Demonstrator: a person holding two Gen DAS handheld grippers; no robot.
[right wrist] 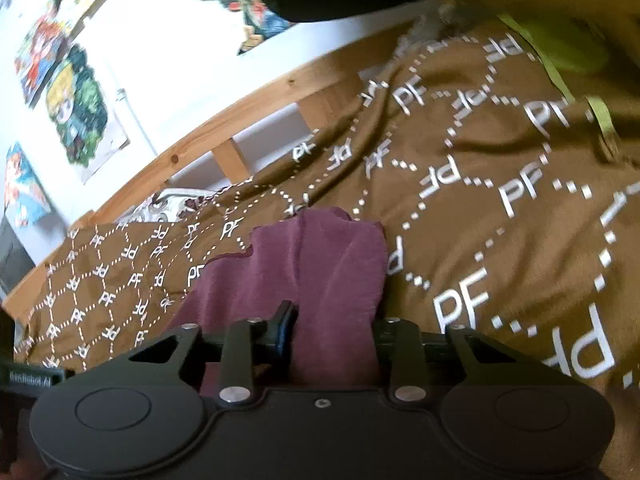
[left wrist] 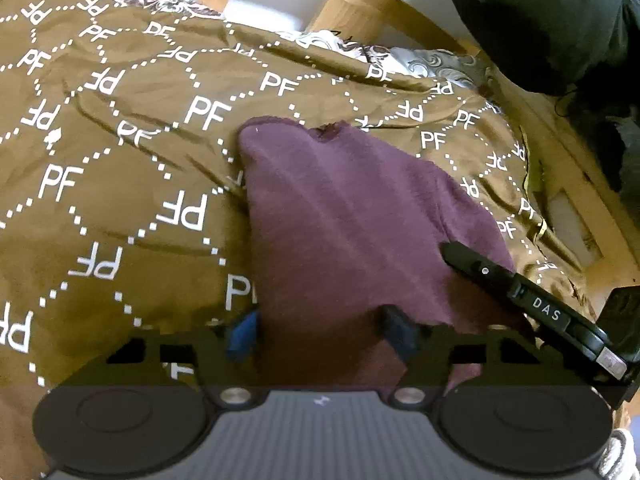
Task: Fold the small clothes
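Lying on the brown bedspread (left wrist: 120, 208) with the white "PF" letters, the purple cloth (left wrist: 348, 216) spreads forward from the left hand-held gripper (left wrist: 320, 332) and ends in a rounded edge well ahead of it. The near edge of the cloth passes between the two fingers of this gripper; the blue pad (left wrist: 244, 336) on the left finger sits at the cloth's left border and the dark right finger (left wrist: 400, 332) presses on its lower part. The fingers stand rather wide, so I cannot tell if they really clamp the cloth or only rest around it. To the right of this gripper, a finger of the right hand-held gripper (left wrist: 472, 262) lies on the right side of the cloth.

In the right wrist view, the same purple cloth (right wrist: 304, 280) runs forward from between the fingers of the right hand-held gripper (right wrist: 332, 340). Its near part is bunched in the gap, with the left finger (right wrist: 286, 324) against the fabric; it seems to be grasped, though the right fingertip is hidden behind the cloth. Ahead of this gripper the cloth has a wavy far edge on the bedspread (right wrist: 500, 220). Further ahead and to the left, a wooden bed rail (right wrist: 240, 112) runs along a white wall with colourful posters (right wrist: 76, 116).
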